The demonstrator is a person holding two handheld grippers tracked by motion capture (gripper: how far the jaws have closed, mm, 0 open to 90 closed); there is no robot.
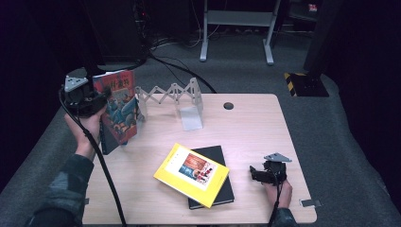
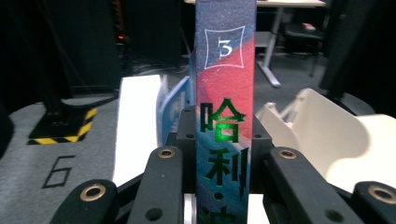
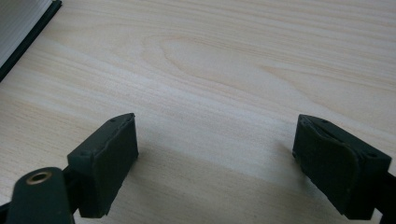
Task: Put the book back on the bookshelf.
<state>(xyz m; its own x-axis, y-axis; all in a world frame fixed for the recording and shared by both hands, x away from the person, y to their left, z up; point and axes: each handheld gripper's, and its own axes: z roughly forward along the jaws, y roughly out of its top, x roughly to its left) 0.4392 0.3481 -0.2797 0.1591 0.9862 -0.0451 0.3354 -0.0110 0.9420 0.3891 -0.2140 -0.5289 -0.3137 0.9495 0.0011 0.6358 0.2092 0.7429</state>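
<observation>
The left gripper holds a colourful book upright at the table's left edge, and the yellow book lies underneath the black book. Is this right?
Not quite: the stacking is reversed. In the high view, the yellow book lies on top of the black book, tilted across it. The rest holds: the left gripper holds the colourful book upright at the left edge of the table, its spine clamped, as the left gripper view shows.
</observation>
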